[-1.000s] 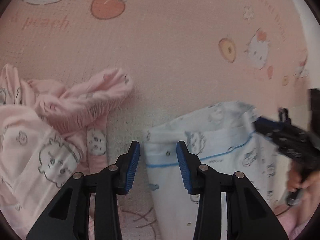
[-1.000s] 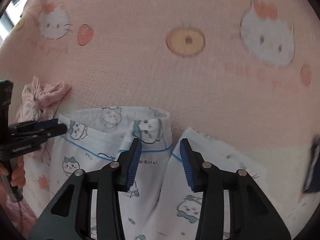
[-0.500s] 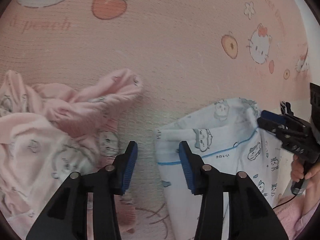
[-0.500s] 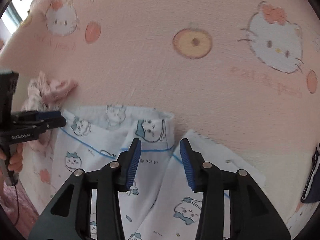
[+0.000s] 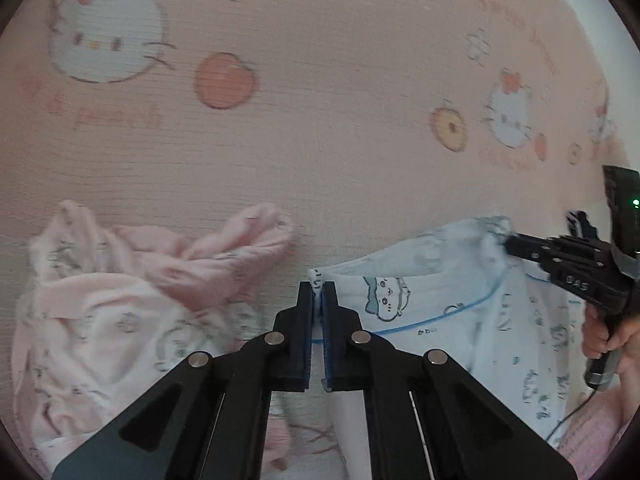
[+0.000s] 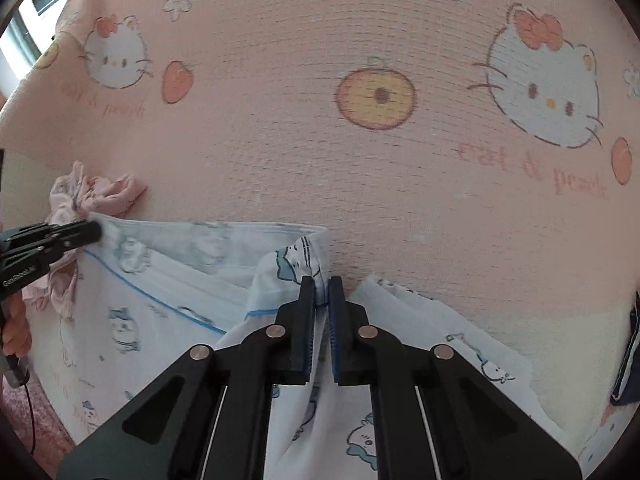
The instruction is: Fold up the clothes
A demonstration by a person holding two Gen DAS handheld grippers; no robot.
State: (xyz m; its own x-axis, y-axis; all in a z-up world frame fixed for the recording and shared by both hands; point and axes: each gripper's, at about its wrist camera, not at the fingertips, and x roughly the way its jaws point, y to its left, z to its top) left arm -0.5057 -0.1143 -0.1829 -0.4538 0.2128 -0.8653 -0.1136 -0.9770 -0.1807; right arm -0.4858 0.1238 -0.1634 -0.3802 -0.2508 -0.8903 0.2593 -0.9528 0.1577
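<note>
A white garment with blue cartoon prints and blue piping [image 5: 452, 320] hangs between my two grippers over a pink printed bedsheet [image 5: 320, 140]. My left gripper [image 5: 318, 294] is shut on its left top corner. My right gripper [image 6: 321, 298] is shut on the garment's [image 6: 160, 296] other top corner. The right gripper also shows in the left wrist view [image 5: 508, 242], pinching the cloth. The left gripper shows in the right wrist view [image 6: 94, 230] at the far left.
A crumpled pink garment with cartoon prints [image 5: 120, 300] lies at the left, close beside the white one; it also shows in the right wrist view [image 6: 96, 196]. A dark object [image 6: 628, 360] sits at the right edge. The pink sheet stretches away beyond.
Both grippers were open over the white garment's top edge; now both have shut on its corners and the edge is lifted and stretched between them.
</note>
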